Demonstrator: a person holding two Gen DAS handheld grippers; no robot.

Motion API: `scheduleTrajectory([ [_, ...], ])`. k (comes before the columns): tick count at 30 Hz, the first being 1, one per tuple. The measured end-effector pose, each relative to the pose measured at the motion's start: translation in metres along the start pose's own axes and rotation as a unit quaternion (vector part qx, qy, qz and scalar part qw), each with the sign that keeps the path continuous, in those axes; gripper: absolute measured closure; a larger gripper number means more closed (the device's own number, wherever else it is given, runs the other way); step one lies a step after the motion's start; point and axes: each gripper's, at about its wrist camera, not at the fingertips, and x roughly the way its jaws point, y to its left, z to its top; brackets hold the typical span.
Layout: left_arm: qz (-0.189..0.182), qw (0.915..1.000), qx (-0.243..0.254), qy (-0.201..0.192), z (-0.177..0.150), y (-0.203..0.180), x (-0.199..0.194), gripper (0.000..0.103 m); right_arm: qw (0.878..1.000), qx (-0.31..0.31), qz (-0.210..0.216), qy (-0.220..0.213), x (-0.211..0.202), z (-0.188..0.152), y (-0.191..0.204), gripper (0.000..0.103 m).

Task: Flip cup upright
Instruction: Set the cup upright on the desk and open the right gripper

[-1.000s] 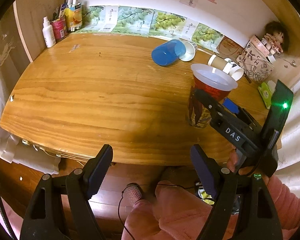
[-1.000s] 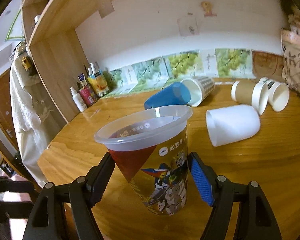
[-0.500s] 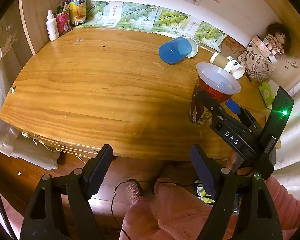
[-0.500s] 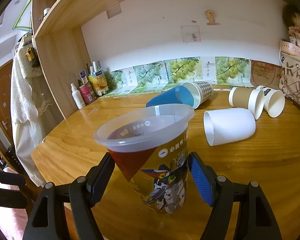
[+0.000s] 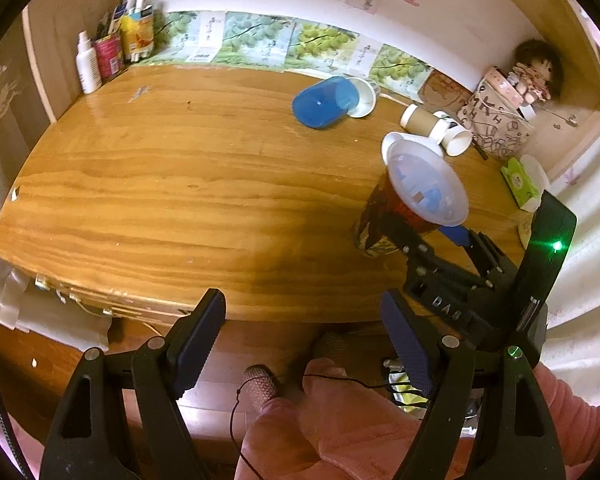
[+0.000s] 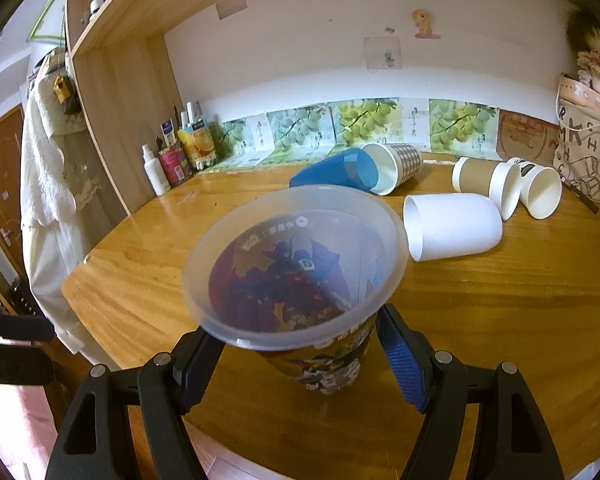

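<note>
A printed plastic cup [image 6: 300,280] with a clear wide rim stands upright on the wooden table [image 6: 500,320], mouth up; it also shows in the left wrist view [image 5: 412,200]. My right gripper [image 6: 296,352] has a finger on each side of the cup's lower body and appears closed on it; it also shows in the left wrist view [image 5: 424,236]. My left gripper [image 5: 304,328] is open and empty, held off the table's near edge.
Several cups lie on their sides behind: a blue one [image 6: 336,172], a checked paper one [image 6: 396,164], a white one [image 6: 452,226], a brown-sleeved one [image 6: 484,180] and another white one [image 6: 540,188]. Bottles [image 6: 172,160] stand back left, a patterned bag [image 6: 588,160] back right.
The right wrist camera now looks down into the cup's mouth rather than at its side. The cup's base has come down onto the table. The left gripper has drifted back slightly.
</note>
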Motion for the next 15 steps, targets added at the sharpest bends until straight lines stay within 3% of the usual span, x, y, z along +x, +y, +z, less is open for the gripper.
scheduleTrajectory([
  [1, -0.001, 1.0, 0.004, -0.001, 0.001, -0.002, 0.0, 0.02, 1.0, -0.004, -0.001, -0.001, -0.001, -0.001, 0.001, 0.022],
  [7, -0.001, 0.9995, 0.024, -0.02, 0.006, -0.013, -0.008, 0.02, 1.0, -0.013, -0.002, 0.0, -0.02, 0.002, 0.008, 0.02],
  [15, 0.012, 0.9964, 0.015, -0.083, 0.019, -0.025, -0.03, 0.02, 0.999, 0.012, -0.025, -0.029, -0.077, 0.021, 0.007, 0.016],
])
